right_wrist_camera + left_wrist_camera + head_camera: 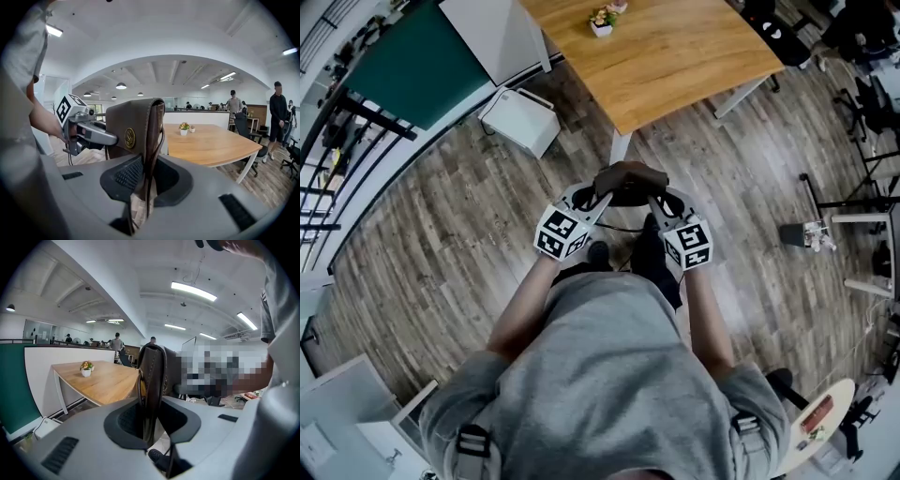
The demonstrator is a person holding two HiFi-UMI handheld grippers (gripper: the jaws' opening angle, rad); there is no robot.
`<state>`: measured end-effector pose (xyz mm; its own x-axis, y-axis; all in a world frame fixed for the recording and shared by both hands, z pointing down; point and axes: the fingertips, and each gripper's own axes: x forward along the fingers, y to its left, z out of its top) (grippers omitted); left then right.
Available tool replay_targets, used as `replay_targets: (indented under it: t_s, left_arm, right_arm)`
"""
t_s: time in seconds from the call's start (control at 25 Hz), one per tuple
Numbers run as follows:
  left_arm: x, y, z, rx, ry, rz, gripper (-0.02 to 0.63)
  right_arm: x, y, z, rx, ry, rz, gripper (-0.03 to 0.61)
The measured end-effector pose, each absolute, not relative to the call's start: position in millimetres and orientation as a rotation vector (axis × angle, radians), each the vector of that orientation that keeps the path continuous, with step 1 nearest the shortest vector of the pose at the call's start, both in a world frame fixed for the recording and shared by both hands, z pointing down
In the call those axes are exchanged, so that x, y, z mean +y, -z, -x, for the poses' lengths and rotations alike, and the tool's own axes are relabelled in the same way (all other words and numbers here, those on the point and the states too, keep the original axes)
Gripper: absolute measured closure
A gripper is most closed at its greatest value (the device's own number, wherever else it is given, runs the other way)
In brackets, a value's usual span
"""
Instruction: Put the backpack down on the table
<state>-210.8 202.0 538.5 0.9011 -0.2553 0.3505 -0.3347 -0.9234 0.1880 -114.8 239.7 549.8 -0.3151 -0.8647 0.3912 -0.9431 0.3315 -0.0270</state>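
The brown leather backpack [628, 180] hangs in front of me above the wood floor, held between both grippers. My left gripper [598, 200] is shut on its left edge, and my right gripper [660, 201] is shut on its right edge. In the left gripper view the bag's dark edge [153, 380] stands upright, pinched between the jaws of the left gripper [152, 425]. In the right gripper view the backpack [133, 133] shows a round gold emblem, clamped in the right gripper [143, 180], with the left gripper [86, 129] beyond it. The wooden table [675, 56] lies just ahead.
A small flower pot [602, 23] stands on the table's far part. A white box [520, 120] sits on the floor left of the table, beside a green partition [417, 70]. A metal stand [811, 234] is at the right. People stand and office chairs sit in the background.
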Motion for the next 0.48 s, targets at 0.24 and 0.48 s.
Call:
replay_targets:
  t_s: [0.24,0.48]
  left_arm:
    - [209.3,-533.5,224.8,-0.453,-0.456,-2.837,0.525]
    - [212.4,-534.4,232.2,-0.437,-0.467,-2.842,0.525]
  right_arm:
    - [249.3,-544.8,128.5,-2.309,-0.355,-1.636,0.508]
    - [252.9,-546.3,136.2,-2.301,-0.369,-1.649,0.505]
